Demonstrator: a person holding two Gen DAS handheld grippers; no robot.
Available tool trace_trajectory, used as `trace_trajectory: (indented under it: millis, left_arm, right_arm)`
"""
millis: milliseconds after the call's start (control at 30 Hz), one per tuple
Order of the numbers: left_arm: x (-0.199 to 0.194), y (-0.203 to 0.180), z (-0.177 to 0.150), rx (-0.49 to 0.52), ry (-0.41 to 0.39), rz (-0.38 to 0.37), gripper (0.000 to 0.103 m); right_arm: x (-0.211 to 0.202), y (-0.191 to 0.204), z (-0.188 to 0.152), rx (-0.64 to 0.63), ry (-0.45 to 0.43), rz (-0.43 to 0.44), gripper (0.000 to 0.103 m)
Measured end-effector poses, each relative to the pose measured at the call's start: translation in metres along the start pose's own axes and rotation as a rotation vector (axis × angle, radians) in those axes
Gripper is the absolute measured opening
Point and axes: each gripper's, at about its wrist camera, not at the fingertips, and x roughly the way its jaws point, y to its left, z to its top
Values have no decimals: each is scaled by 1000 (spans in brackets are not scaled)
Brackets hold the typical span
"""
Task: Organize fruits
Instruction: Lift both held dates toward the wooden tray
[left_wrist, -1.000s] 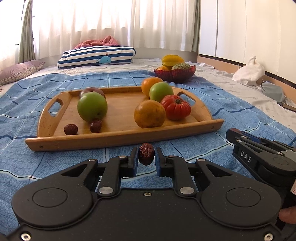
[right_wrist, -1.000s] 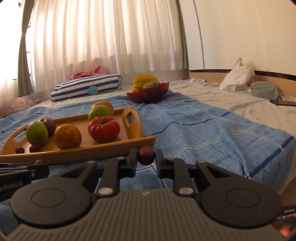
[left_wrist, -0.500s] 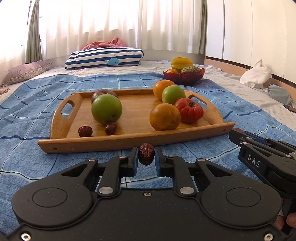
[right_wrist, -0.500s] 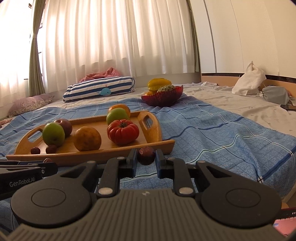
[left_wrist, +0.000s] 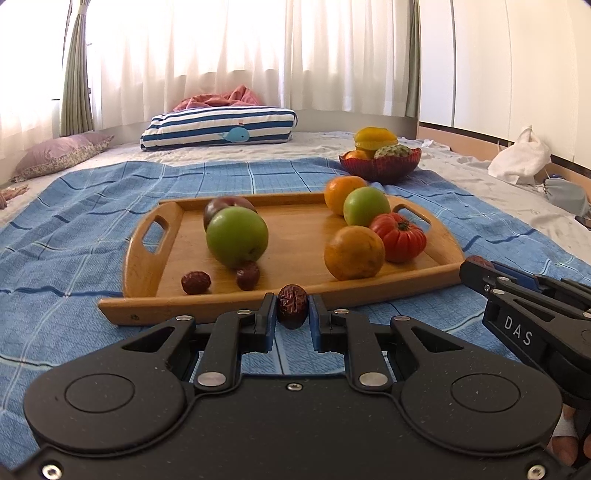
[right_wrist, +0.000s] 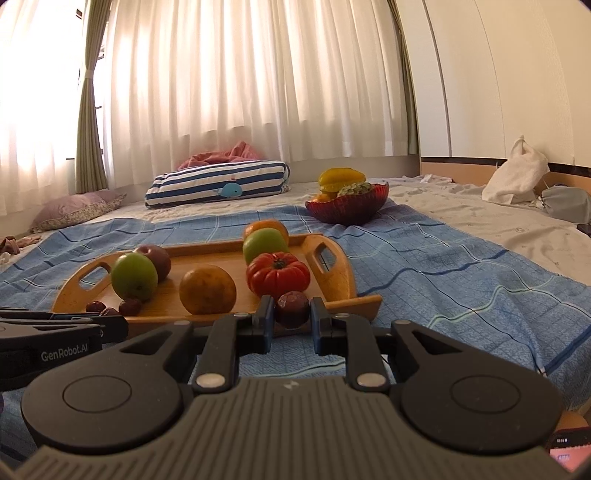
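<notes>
Blue checked bedding (left_wrist: 74, 236) carries the wooden tray (left_wrist: 295, 243). Left gripper (left_wrist: 292, 314) and right gripper (right_wrist: 292, 314) each pinch a red date. Set both gently beside the two dates (left_wrist: 195, 282) at the tray's near left.

White letters "DAS" stand on the side of the right gripper (left_wrist: 476, 263), which enters the left wrist view at about 3 o'clock. In the right wrist view, "GenRobot.AI" is printed in white on the side of the left gripper (right_wrist: 110, 312), at about 9 o'clock. At about 5 o'clock in that view a phone screen (right_wrist: 567, 452) shows small digits, too blurred to read. No other text is legible.
</notes>
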Motion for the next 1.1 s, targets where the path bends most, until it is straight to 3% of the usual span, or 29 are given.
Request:
trace_trajectory:
  millis: [800,1100]
  left_arm:
    - [13,34,37,-26,-38,64,18]
    - [28,51,53,-59,-15,96,18]
  right_arm:
    - [26,30,35,-32,-44,124,25]
    - [46,38,49,-26,-33,159,25]
